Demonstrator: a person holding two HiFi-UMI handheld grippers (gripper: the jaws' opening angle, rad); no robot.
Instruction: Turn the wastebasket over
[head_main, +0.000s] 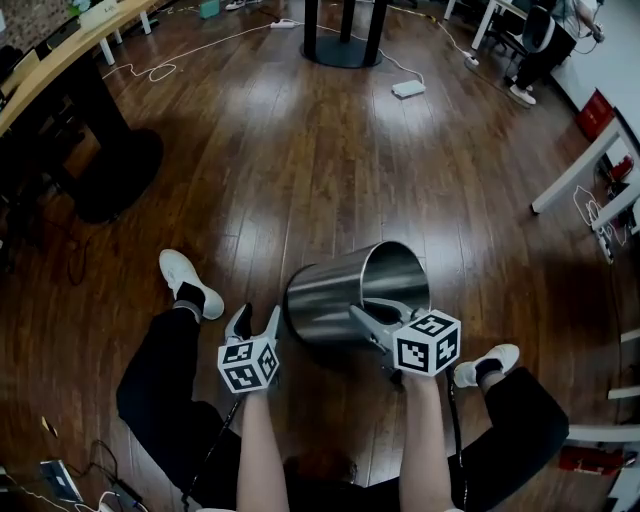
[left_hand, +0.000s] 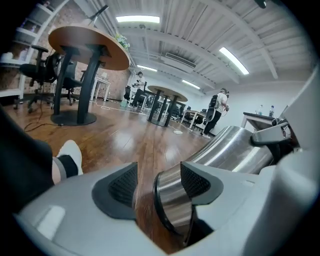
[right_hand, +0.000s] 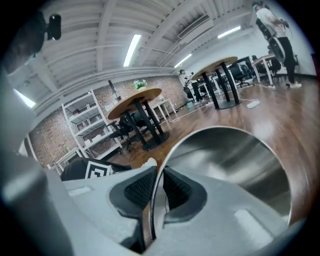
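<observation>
Some wastebasket rim hidden under clamping right tongs; left tongs agape.

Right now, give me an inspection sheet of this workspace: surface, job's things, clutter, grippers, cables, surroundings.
Surface: glossy dark wooden floor.
Job's things: steel wastebasket, tipped nearly onto its side, mouth facing away from the person.
Clutter: white power strip on the far floor.
Grippers: right gripper shut on the wastebasket's rim. Left gripper open, with the wastebasket's base edge between its jaws but not clamped.
Cables: white cable trailing across the far floor; dark cables by the person's left side.
Surroundings: round table base, desks, another person far off.
</observation>
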